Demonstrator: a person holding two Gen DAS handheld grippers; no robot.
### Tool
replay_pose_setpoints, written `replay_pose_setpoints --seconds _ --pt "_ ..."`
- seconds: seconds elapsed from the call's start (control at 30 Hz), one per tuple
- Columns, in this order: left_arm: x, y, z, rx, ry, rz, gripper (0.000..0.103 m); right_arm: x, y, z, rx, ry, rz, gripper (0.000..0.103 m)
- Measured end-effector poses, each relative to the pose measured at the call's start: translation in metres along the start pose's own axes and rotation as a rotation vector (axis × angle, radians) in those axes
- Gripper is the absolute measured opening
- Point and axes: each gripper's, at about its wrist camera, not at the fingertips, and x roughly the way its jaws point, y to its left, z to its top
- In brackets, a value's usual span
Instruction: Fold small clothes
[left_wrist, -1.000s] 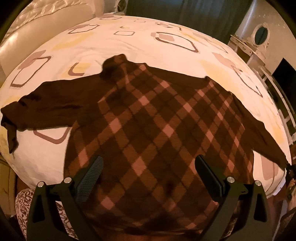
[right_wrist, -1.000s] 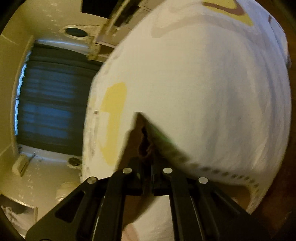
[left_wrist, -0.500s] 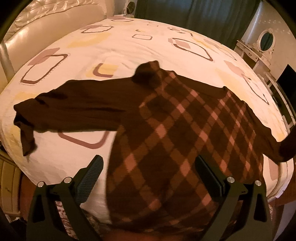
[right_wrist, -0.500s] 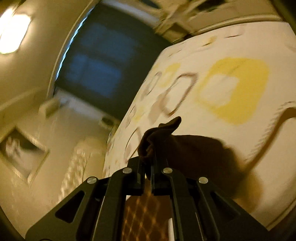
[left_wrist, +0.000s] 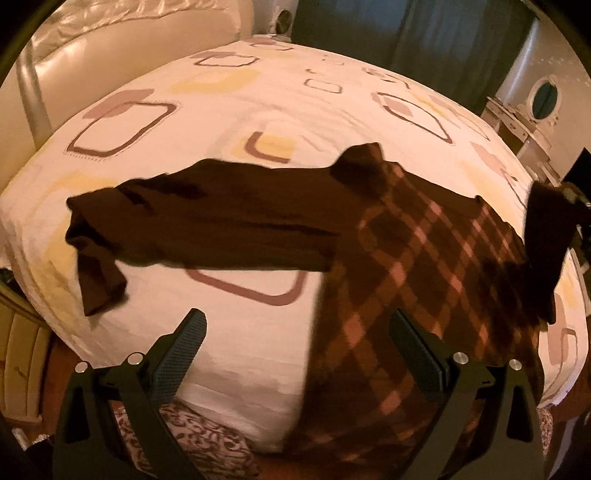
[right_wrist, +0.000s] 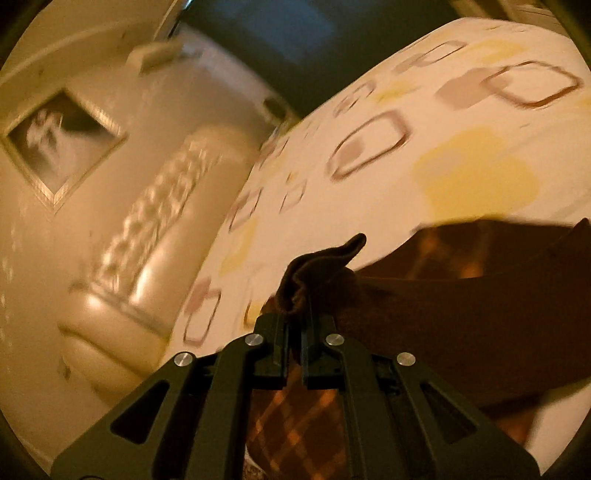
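My left tongs (left_wrist: 297, 350) are spread wide, nothing between the pads, hanging above the near edge of the bed (left_wrist: 236, 110). The brown argyle sweater (left_wrist: 424, 266) lies face up on the patterned sheet, its body from centre toward 4 o'clock in the left view, hem over the near edge. One plain brown sleeve (left_wrist: 207, 225) stretches flat toward 9 o'clock, its cuff folded down at the end. My right tongs (right_wrist: 293, 325) are pressed together, pinching the other sleeve's cuff (right_wrist: 317, 266), which bunches up just past the tips. That sleeve (left_wrist: 546, 229) is lifted off the sheet at 3 o'clock in the left view. The right view is blurred.
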Motion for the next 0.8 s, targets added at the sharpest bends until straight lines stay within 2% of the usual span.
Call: replay_pose_setpoints --seconds 0.17,0.43,0.73,0.8 --pt "0.001 0.016 0.0 -0.028 -0.004 0.001 0.099 0.069 0.04 -0.05 -0.121 0.15 -0.007 0.004" --pt "0.007 0.023 0.004 -0.046 -0.005 -0.023 0.099 0.138 0.063 -0.113 -0.199 0.333 -0.03 0.004" --pt "0.012 0.02 0.009 -0.051 -0.006 -0.05 0.099 0.172 0.069 -0.144 -0.27 0.414 -0.077 0.004" --pt "0.012 0.018 0.011 -0.047 -0.008 -0.052 0.099 0.176 0.065 -0.147 -0.265 0.434 -0.078 0.008"
